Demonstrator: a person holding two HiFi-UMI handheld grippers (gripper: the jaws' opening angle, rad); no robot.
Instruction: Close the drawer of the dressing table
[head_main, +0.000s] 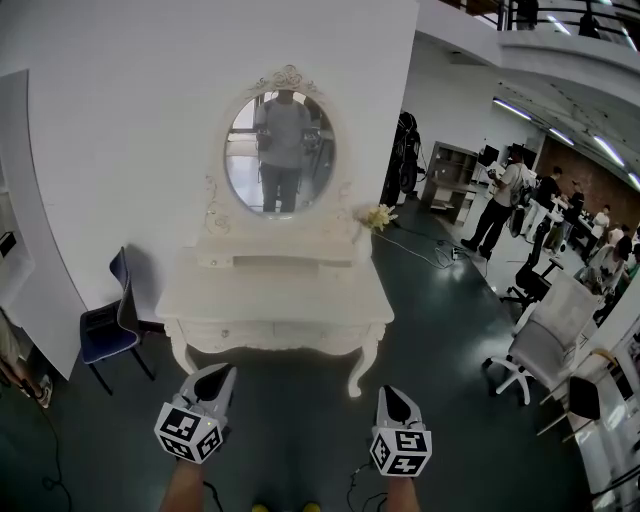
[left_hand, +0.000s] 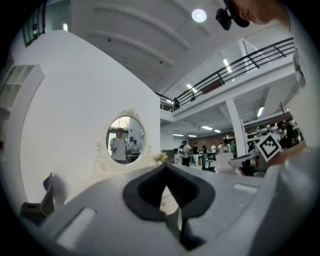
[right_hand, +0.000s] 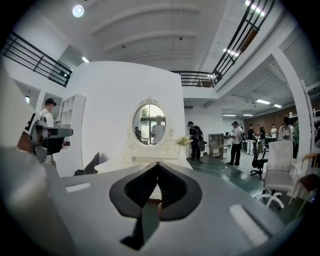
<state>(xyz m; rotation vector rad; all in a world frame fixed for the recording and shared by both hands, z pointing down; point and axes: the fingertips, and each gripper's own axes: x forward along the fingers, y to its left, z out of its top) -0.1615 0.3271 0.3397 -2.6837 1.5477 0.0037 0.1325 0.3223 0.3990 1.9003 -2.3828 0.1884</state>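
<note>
A white dressing table (head_main: 275, 300) with an oval mirror (head_main: 280, 155) stands against the white wall, straight ahead of me. Drawer fronts run along its front edge (head_main: 270, 335), and a narrow drawer tier (head_main: 240, 261) sits under the mirror; from here I cannot tell which one is pulled out. My left gripper (head_main: 213, 378) and right gripper (head_main: 396, 400) hover side by side just short of the table's front, apart from it. Both point at the table, jaw tips together and holding nothing. The left gripper (left_hand: 165, 170) faces the mirror (left_hand: 125, 139); the right gripper (right_hand: 157, 165) does too (right_hand: 149, 124).
A blue chair (head_main: 110, 325) stands left of the table and a white office chair (head_main: 545, 340) to the right. A small bunch of flowers (head_main: 378, 216) lies on the table's right end. Several people (head_main: 500, 205) stand further back right, with cables (head_main: 430, 250) on the dark floor.
</note>
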